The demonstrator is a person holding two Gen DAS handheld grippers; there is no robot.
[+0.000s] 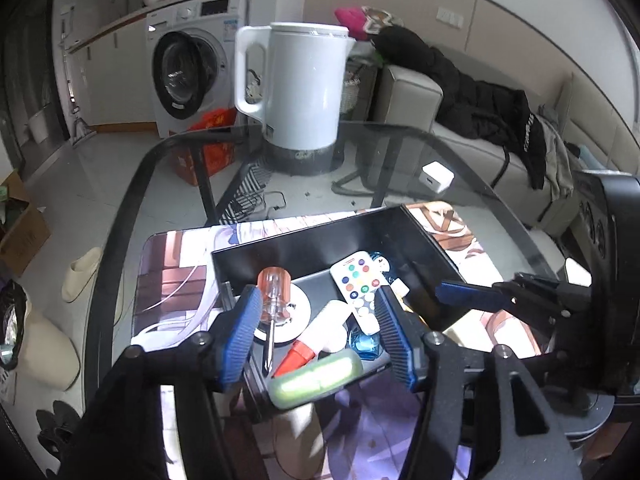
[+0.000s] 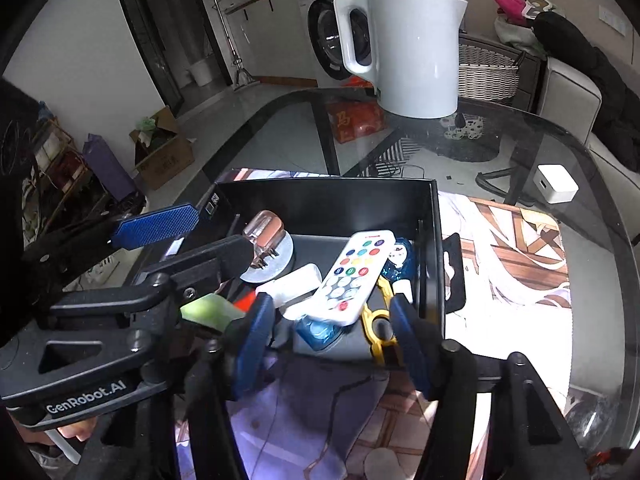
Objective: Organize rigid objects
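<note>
A black open box stands on a printed mat on the glass table. In it lie a white remote, a screwdriver with an orange clear handle, a white tube with a red cap, a pale green case, a blue clear piece and a yellow piece. My left gripper is open over the box's near edge, around the items. My right gripper is open and empty at the near edge, close beside the left.
A white electric kettle stands at the far side of the glass table. A white charger block lies at the right. The printed mat lies under the box. A washing machine and sofa are behind.
</note>
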